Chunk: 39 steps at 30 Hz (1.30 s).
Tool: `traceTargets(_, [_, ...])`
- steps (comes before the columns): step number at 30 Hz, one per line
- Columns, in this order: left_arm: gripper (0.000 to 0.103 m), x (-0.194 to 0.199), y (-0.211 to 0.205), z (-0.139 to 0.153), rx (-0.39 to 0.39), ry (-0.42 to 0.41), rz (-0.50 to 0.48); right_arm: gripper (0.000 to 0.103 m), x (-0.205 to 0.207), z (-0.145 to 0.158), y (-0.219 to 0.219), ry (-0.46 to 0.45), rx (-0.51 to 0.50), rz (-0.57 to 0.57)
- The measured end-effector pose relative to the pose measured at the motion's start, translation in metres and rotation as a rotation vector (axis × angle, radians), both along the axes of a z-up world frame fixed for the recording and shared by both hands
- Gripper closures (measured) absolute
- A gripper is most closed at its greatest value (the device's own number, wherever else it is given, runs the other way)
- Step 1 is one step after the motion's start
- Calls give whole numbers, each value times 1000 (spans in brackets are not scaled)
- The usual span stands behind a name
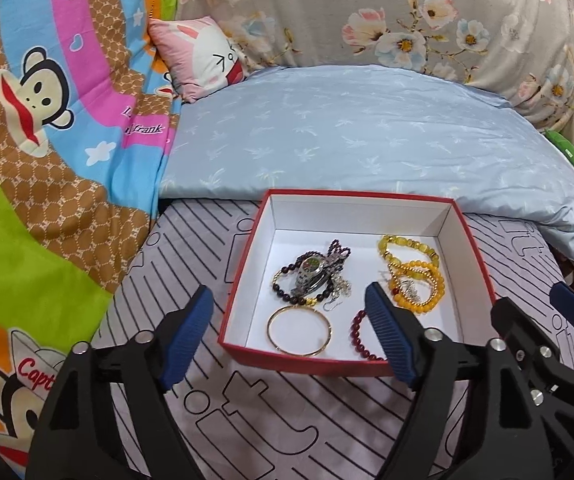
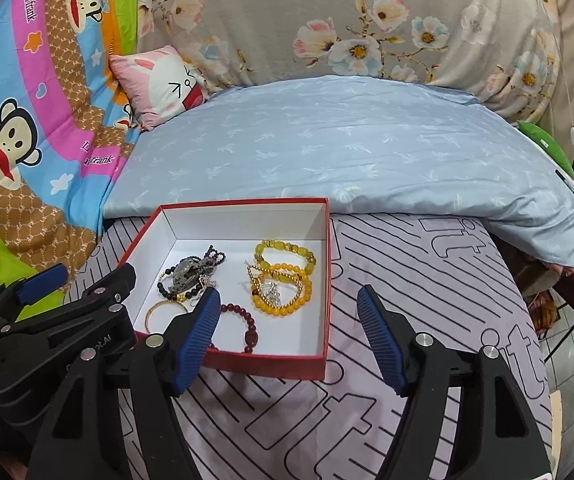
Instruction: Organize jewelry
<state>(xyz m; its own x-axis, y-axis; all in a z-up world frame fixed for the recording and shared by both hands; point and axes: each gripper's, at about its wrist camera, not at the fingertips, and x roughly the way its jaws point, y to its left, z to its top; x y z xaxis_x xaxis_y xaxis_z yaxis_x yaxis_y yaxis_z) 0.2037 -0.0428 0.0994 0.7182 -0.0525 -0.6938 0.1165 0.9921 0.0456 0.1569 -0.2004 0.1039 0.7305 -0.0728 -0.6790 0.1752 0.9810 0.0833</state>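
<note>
Looks like this one's pretty much wrapped up, judging from what's in the red box [image 1: 343,362] right now. All the jewelry I can spot sits inside it: a watch [image 1: 310,273] tangled with a dark bead bracelet [image 1: 287,280] and some silvery chain bits, straight ahead between the left gripper [image 1: 289,312] fingers. The gold bangle [image 1: 300,331] lies nearer, also between those fingers. The dark red bead bracelet [image 1: 357,330] pokes out just left of the right-hand finger of that gripper, partly hidden behind it. The yellow bead bracelets [image 1: 415,276] are piled up just beyond that same fingertip, with a small silver piece on top.

From the right wrist view the whole box sits off to the left: the right gripper [image 2: 287,304] has only bedsheet [image 2: 427,280] between its fingers, and its left finger overlaps the box's near edge.

Both pairs of fingers are spread wide and pinching nothing. They're hanging above the bed, not touching the box as far as I can tell.

Nothing loose on the striped sheet around the box that I can see, so my guess is the gathering part is done. What might be left: a lid, if there is one (none clearly in view), or untangling that watch pile.
</note>
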Motion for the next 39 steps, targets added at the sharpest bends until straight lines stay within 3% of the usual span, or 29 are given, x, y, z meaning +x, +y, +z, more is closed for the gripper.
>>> traceTargets(10, [20, -18, 4, -9, 13, 25, 22, 29, -20, -9, 0, 24, 1, -12])
traceTargets(39, [19, -51, 27, -4, 5, 40, 82, 29, -50, -3, 16, 14, -27, 10])
